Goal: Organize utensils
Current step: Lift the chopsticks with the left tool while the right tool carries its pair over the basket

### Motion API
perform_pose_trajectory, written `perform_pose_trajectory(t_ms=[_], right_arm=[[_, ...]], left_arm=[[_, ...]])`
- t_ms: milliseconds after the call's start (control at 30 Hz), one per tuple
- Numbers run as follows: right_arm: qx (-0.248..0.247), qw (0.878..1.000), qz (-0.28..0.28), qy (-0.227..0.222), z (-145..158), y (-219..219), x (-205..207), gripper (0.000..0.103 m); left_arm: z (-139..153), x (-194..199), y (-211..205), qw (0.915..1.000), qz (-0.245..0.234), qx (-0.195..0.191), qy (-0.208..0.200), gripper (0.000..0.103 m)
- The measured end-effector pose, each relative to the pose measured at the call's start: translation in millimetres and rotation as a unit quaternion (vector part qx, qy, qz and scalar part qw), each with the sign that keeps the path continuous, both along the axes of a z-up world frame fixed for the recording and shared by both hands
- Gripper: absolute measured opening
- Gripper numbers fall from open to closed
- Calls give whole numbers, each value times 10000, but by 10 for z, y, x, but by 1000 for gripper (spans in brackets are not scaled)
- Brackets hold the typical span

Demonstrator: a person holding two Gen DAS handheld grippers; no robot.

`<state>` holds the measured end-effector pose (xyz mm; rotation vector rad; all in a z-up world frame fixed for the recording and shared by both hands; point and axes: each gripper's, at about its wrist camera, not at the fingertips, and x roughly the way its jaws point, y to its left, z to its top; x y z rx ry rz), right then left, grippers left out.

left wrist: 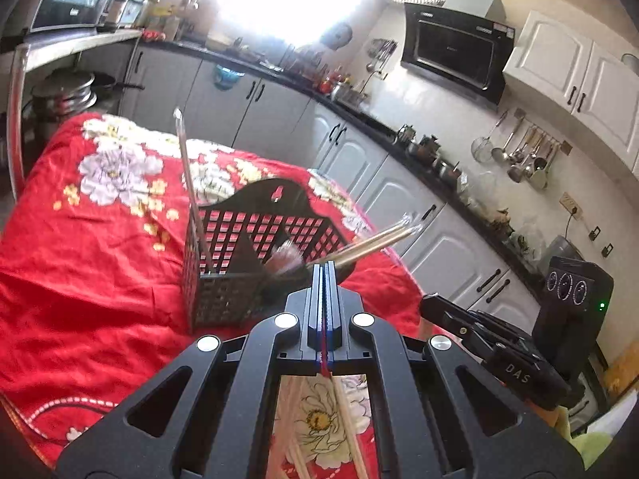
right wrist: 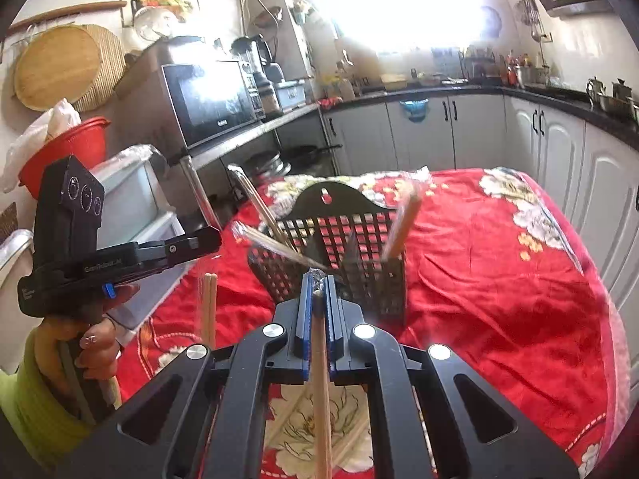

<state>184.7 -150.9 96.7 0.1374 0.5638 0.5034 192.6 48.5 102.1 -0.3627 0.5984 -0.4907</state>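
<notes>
A black lattice utensil basket stands on the red floral cloth; it also shows in the right wrist view. My left gripper is shut on a wooden chopstick that runs back under it; blurred chopsticks stick out past its tip beside the basket's right compartment. A single chopstick stands in the basket's left compartment. My right gripper is shut on a wooden chopstick, just in front of the basket. More chopsticks lean in the basket.
More chopsticks lie on the cloth under my grippers. The left gripper's body and the hand sit at the left in the right wrist view. Kitchen cabinets and a counter run behind the table. A microwave stands on a shelf.
</notes>
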Motion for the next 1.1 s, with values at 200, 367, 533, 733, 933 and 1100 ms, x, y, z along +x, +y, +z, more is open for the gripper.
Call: perform_pose_trajectory(t_ms=[200,367,533,733,933,1100], right_arm=[[78,9997,9,-232,169,33,32,6],[139,9990,5,-429,313,46,69,6],[180,9981,-35,-582,429,47,129,6],[234,9968,-116,-755,573,19,221,6],[253,9956,-151,-893,703,20,308,6],[256,9937,-162,-1080,857,31,389,6]], left_arm=[[183,-19,10,9998,-50,-63,-179,0],[336,-16,14,9993,-100,-44,-346,0],[534,7,-12,9985,-160,-44,-518,0],[803,63,-92,9968,-287,-44,-744,0],[1103,136,-180,9938,-335,14,-1056,0],[1303,235,-205,9920,-271,73,-1229,0]])
